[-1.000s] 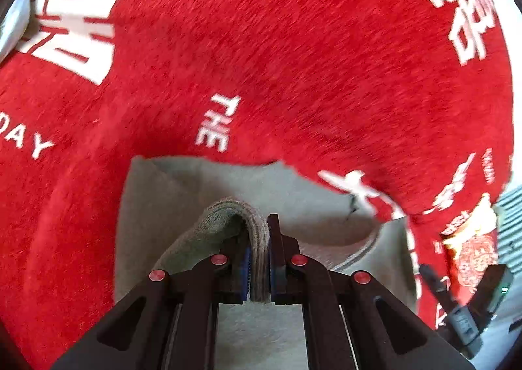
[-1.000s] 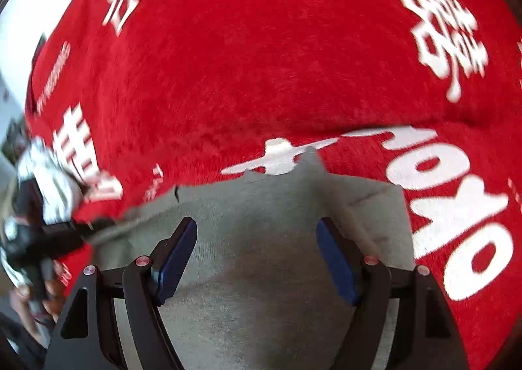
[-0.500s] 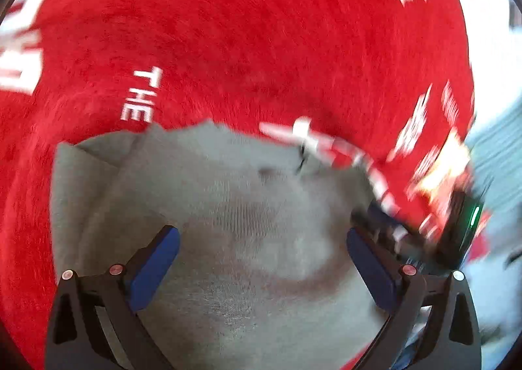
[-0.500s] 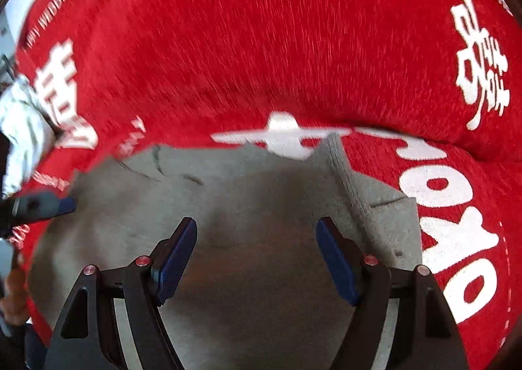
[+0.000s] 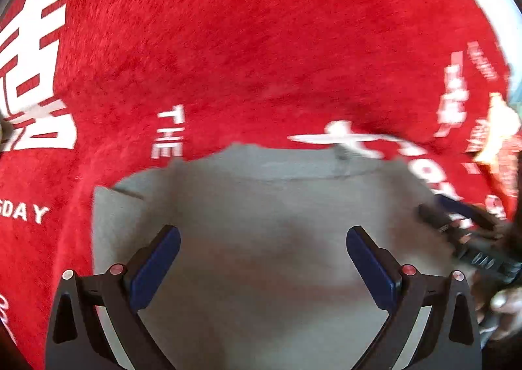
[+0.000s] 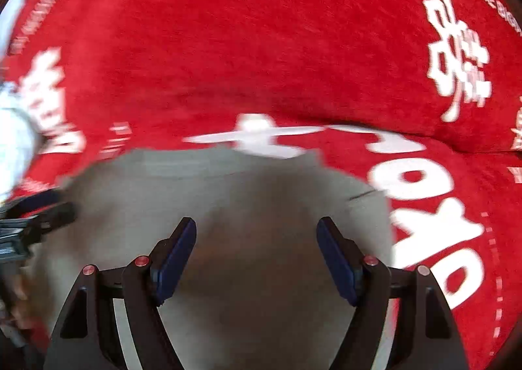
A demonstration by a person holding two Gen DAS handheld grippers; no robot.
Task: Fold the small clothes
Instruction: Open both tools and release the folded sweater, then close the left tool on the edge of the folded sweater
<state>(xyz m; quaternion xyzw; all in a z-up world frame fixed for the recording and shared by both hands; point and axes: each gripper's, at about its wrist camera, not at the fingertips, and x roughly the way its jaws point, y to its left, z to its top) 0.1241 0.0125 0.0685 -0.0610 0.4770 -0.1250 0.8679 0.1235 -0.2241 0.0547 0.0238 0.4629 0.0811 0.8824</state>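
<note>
Grey knit garment [image 5: 261, 207] lies flat on red printed cloth [image 5: 261, 43], left edge folded over, far hem straight.

Left gripper [image 5: 262, 259] and right gripper [image 6: 256, 255] gape, fingers seemingly empty.

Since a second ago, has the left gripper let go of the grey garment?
Yes. The left gripper was pinching a raised fold; its jaws have just opened wide, nothing between them, and the grey garment lies flat on the red blanket.
</note>
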